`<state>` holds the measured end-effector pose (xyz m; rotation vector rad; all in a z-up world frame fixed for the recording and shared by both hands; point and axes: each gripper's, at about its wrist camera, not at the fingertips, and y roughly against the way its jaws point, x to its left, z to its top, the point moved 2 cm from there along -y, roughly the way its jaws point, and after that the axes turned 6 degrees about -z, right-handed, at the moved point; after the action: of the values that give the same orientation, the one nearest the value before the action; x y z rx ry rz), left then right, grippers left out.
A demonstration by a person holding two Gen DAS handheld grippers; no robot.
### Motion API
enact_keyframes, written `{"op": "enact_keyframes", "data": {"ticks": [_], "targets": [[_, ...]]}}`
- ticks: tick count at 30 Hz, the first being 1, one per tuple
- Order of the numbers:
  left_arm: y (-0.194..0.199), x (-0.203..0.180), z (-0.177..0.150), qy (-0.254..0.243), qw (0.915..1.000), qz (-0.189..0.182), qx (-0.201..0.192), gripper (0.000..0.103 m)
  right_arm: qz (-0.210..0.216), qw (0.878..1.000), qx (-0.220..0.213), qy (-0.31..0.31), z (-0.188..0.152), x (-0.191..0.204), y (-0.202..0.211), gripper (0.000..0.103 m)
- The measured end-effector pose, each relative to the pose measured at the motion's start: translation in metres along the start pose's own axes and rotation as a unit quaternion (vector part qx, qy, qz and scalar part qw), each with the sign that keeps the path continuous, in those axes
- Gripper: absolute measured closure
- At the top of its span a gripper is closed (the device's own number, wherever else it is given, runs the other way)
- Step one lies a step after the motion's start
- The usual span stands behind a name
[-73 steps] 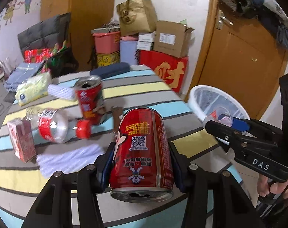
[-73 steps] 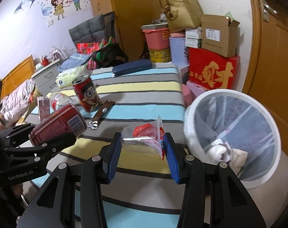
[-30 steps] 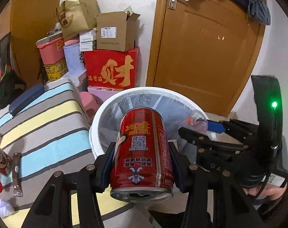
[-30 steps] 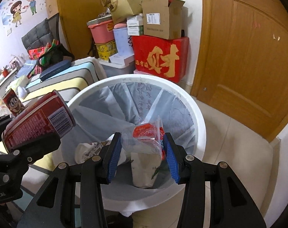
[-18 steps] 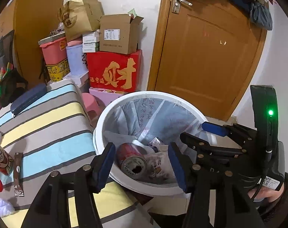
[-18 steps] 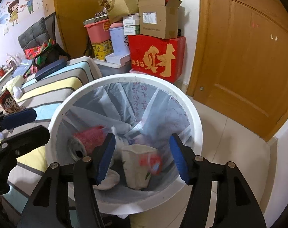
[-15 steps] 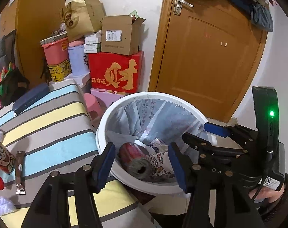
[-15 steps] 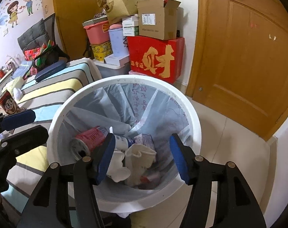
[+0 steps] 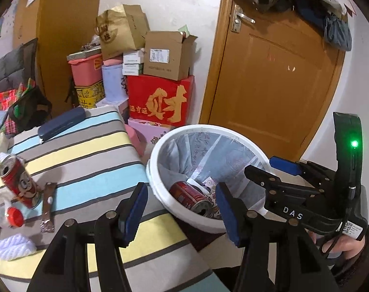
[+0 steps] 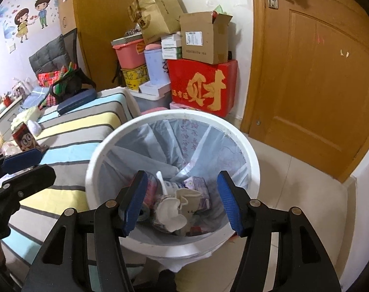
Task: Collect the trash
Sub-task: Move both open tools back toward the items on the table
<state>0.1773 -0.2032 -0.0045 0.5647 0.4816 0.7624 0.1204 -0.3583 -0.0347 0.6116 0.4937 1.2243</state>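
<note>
Trash still lies on the striped table [image 9: 87, 150] left of the bin [image 9: 160, 150], so with both tongs, left gripper [image 9: 180, 206] and right gripper [image 10: 182, 199], gaping empty, I'd swing back for the upright can [image 9: 16, 180].

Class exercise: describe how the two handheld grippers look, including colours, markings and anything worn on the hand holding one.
Both the left gripper and the right gripper have black jointed fingers with silver rivets and blue ribbed pads. The right one, seen from the left wrist, bears white letters "DAS", a green light, a QR sticker and a black cable; its hand wears a dark sleeve.
</note>
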Motion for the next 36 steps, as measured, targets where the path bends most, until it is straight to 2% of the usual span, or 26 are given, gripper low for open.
{"op": "enact_keyframes", "data": {"ticks": [23,36], "targets": [[0.107,0.067,-0.043,0.05,0.9937,0.084,-0.055,0.045,0.075,0.996,-0.048,0.022,0.001,0.085,0.035,0.042],[0.155,0.144,-0.075,0.11,0.9786,0.158,-0.073,0.042,0.131,0.988,-0.044,0.068,0.005,0.149,0.033,0.042]]}}
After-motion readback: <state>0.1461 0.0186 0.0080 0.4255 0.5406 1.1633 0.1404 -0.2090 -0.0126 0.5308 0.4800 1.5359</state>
